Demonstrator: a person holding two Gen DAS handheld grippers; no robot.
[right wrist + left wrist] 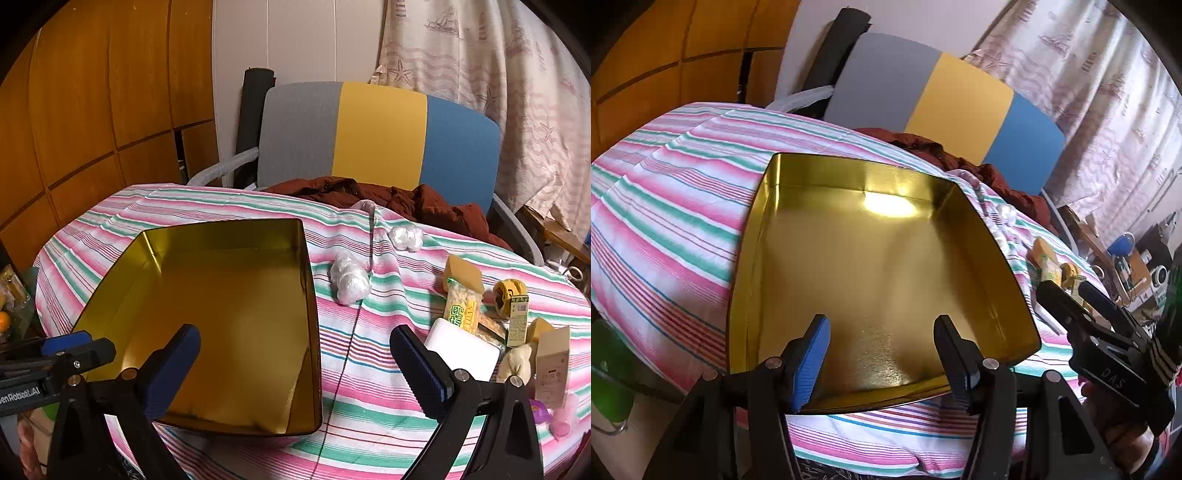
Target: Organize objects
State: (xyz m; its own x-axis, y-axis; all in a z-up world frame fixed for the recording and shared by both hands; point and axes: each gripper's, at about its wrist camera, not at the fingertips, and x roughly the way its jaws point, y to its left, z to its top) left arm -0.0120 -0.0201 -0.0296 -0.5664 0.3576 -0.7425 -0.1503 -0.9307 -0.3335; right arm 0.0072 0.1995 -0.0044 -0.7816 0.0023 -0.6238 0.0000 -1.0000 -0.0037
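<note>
The empty gold tin (229, 325) sat on the striped desk (369, 387) under the spread left gripper (882, 354). The cluttered packets (463, 306) lay right, nearer the right gripper (295, 365), its fingers released.

The rectangular gold metal tin (871, 258) looked smooth and glossy inside, throwing back a bright glare off its floor. Under it the pink, green and white striped cloth (369, 387) over the surface lay matt and creased. The wooden panelled wall (92, 110) had a soft sheen. Two crumpled clear plastic bundles (349, 278) glistened. The white rectangular block (461, 350) looked matt and smooth, and the blue pads (417, 365) on the black plastic jaws were ribbed.
</note>
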